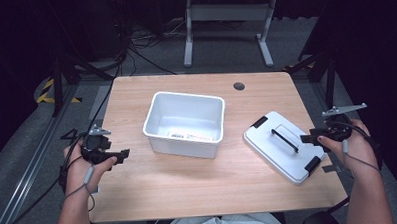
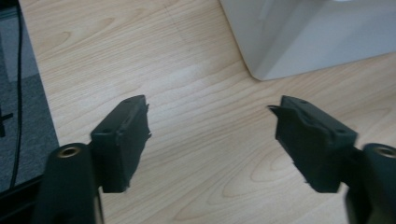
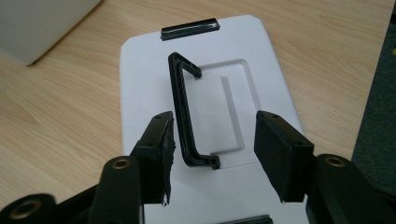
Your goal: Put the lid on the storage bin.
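We have the white bin (image 1: 184, 123) standing open near the middle of the table (image 1: 139, 194), and its lid (image 1: 283, 146) lying flat well to the right of it, handle side up. That layout suits the job we read from the scene: the lid is to be lifted and set on the bin.

Our right gripper (image 1: 312, 137) sits at the lid's right edge. In the right gripper view its jaws are spread apart and hold nothing, and the black handle (image 3: 184, 112) runs up between them, closer to the left jaw — we are lined up along the handle because that raised bar is the one part of a flat lid a two-jaw tool can pinch. Whether the jaws are already low enough to close on it, we cannot quite tell from this angle.

Our left gripper (image 1: 119, 156) waits over bare wood to the left of the bin, jaws also wide and empty. In the left gripper view the bin's corner (image 2: 280, 56) lies just ahead — a sensible post, we think, for steadying the bin when the lid comes across. The black clips (image 1: 260, 122) at the lid's ends are untouched.
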A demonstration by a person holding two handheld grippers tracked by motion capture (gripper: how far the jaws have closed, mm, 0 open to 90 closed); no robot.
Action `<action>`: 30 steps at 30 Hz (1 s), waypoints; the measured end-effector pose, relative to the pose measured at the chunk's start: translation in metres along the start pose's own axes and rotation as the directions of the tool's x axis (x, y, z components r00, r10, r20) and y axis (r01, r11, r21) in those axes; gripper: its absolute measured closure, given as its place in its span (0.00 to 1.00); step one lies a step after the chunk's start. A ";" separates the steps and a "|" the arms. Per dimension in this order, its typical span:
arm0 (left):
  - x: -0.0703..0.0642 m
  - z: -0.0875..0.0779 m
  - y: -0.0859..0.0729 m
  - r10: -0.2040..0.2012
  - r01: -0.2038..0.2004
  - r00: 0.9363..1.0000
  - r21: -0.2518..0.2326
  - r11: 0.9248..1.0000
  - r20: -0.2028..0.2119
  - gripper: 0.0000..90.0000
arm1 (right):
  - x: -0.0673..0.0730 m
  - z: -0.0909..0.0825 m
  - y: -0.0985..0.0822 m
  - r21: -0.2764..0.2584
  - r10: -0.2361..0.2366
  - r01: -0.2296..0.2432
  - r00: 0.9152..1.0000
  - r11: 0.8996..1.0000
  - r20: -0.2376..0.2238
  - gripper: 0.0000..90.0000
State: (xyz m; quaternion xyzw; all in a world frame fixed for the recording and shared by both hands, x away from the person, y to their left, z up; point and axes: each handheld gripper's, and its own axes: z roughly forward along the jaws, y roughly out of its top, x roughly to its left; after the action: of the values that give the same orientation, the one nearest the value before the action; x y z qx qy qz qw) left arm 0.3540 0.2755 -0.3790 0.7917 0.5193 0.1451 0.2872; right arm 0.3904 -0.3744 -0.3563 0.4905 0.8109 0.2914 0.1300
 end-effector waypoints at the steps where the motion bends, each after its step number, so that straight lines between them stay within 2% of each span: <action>1: -0.001 0.000 0.001 0.008 -0.008 1.000 -0.001 1.000 0.002 0.32 | 0.000 0.000 0.000 0.000 0.000 0.000 1.000 1.000 0.000 0.53; 2: -0.002 -0.002 0.002 0.036 -0.036 0.999 -0.026 0.999 0.000 0.34 | 0.001 0.000 -0.001 0.004 -0.010 0.010 1.000 1.000 -0.001 0.53; 6: -0.005 -0.004 0.004 0.050 -0.050 0.999 -0.050 0.998 0.005 0.34 | 0.001 0.000 -0.003 -0.018 -0.009 0.009 1.000 1.000 -0.018 0.54; 10: -0.007 -0.007 0.006 0.022 -0.020 1.000 -0.074 0.997 0.016 0.34 | 0.000 0.000 -0.004 -0.028 -0.002 0.001 1.000 1.000 -0.024 0.55; 16: -0.010 -0.007 0.007 0.044 -0.043 0.999 -0.077 0.996 0.009 0.34 | 0.003 0.005 -0.003 -0.020 0.000 -0.001 1.000 1.000 -0.031 0.54; 18: -0.012 -0.006 0.007 0.053 -0.052 0.998 -0.068 0.996 0.018 0.34 | 0.006 0.007 -0.001 -0.019 -0.015 0.015 1.000 1.000 -0.025 0.54; 21: -0.014 -0.003 0.006 0.069 -0.067 0.997 -0.067 0.996 0.028 0.34 | 0.010 0.014 0.002 0.005 -0.040 0.040 0.999 0.999 -0.013 0.54; 24: -0.015 -0.002 0.005 0.077 -0.075 0.996 -0.071 0.995 0.032 0.34 | 0.012 0.021 0.004 0.019 -0.063 0.063 0.998 0.998 -0.019 0.54; 28: -0.017 0.000 0.004 0.084 -0.081 0.995 -0.066 0.995 0.046 0.34 | 0.018 0.040 0.008 0.069 -0.095 0.097 0.995 0.993 -0.031 0.56; 30: -0.016 0.001 0.004 0.090 -0.087 0.995 -0.062 0.994 0.046 0.34 | 0.018 0.043 0.008 0.074 -0.097 0.099 0.995 0.992 -0.034 0.56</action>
State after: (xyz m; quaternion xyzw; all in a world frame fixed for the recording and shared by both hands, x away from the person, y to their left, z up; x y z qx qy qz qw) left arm 0.3505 0.2593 -0.3762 0.8082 0.4720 0.1538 0.3168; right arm 0.4086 -0.3406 -0.3842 0.4502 0.8462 0.2614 0.1133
